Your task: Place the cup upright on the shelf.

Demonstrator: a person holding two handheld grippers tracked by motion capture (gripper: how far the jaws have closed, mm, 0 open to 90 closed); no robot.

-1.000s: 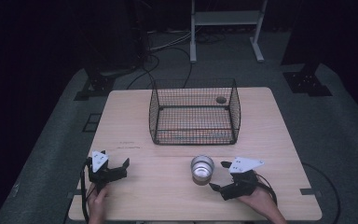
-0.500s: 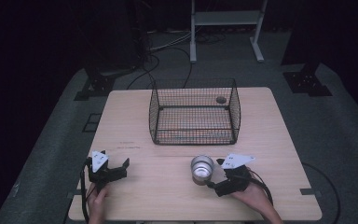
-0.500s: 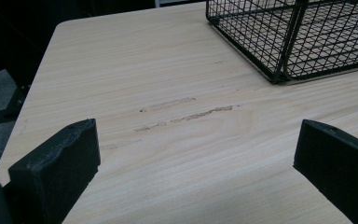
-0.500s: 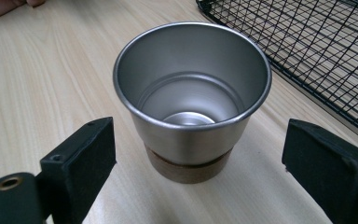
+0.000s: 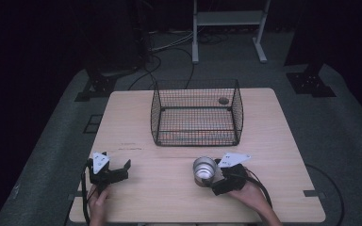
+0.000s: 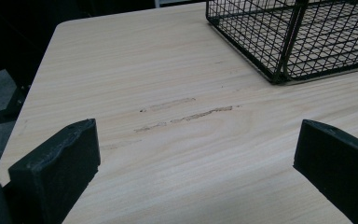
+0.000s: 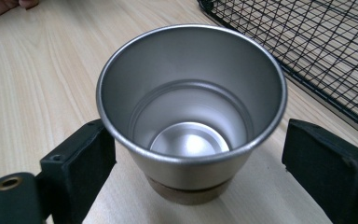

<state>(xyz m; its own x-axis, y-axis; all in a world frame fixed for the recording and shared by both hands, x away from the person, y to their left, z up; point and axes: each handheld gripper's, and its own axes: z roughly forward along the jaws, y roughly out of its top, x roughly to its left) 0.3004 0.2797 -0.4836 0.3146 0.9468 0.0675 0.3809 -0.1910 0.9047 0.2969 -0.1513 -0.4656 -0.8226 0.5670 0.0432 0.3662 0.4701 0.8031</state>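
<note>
A steel cup point(image 5: 204, 171) stands upright on the desk point(image 5: 169, 197), near the front edge, right of centre and just in front of the wire basket point(image 5: 196, 113). The right gripper point(image 7: 196, 158) is spread around the cup, one jaw touching its side, the other apart. The left gripper point(image 6: 196, 158) rests spread over bare desk at the near left.

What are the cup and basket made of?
Cup: looks like brushed stainless steel, with dull grey reflections inside; its base ring looks brownish, maybe cork. Basket: thin black wire mesh, probably coated steel. Both stand on a pale table with wood grain.
</note>
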